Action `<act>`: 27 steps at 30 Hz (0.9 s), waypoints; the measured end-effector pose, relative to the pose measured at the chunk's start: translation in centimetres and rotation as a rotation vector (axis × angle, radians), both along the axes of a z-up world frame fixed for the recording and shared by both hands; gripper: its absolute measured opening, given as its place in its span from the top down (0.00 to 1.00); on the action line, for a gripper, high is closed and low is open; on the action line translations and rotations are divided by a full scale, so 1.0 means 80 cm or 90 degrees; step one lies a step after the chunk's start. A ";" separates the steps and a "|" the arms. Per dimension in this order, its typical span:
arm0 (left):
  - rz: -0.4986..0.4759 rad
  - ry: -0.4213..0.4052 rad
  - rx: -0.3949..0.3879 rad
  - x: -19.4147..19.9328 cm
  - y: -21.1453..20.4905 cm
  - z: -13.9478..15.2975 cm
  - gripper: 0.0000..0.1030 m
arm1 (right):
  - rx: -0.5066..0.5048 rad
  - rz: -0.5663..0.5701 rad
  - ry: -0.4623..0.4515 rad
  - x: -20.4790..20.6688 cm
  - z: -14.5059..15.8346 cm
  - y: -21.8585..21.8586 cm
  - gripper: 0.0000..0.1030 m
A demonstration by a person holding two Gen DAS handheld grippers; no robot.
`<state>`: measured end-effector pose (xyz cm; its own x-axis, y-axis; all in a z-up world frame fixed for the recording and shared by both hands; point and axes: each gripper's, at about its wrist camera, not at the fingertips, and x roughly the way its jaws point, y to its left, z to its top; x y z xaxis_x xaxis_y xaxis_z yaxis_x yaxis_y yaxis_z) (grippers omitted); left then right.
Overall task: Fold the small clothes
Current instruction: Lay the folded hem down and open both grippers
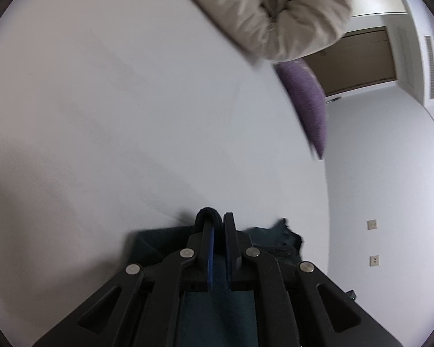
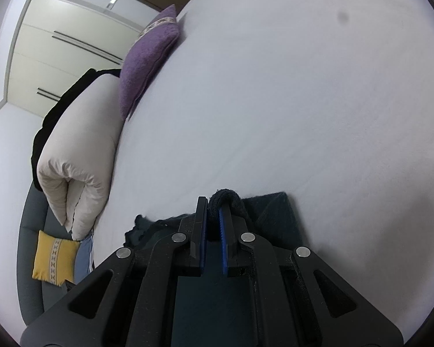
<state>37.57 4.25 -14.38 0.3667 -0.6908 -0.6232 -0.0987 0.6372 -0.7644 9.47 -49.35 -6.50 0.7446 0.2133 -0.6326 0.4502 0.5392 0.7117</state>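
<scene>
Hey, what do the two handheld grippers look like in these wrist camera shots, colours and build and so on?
Both look alike. The left gripper and the right gripper are matte black, with angular linkage arms joined by round silver pivot pins and triangular cut-outs near the base. Each has two flat, narrow black fingers lined with blue pads. The right gripper's frame is speckled with light dust or lint. No cables, sleeves or hands show.

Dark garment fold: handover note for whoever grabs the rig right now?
Left gripper: shut on the dark garment, pinching a bunched edge.
Right gripper: shut on the same garment, at another bunched edge.
Garment hangs between both grippers, low over the white bed; the rest is hidden under the rigs.
Done: both edges gripped.
Left: lay it down, fold, release. Fold progress can't be judged from these views.
</scene>
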 end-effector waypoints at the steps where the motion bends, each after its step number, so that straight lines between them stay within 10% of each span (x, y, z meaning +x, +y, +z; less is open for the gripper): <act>1: 0.001 0.005 -0.003 0.000 0.001 -0.005 0.92 | 0.001 -0.003 0.004 0.002 -0.005 -0.001 0.93; 4: 0.010 -0.007 -0.007 -0.004 0.006 0.003 0.73 | 0.012 -0.004 -0.001 0.006 -0.010 -0.003 0.87; 7: 0.036 -0.052 0.012 -0.015 0.020 0.033 0.43 | -0.013 -0.022 -0.019 -0.007 0.006 -0.002 0.55; 27: -0.064 -0.148 0.182 -0.217 0.030 0.043 0.53 | -0.235 0.121 0.020 -0.174 0.045 0.111 0.47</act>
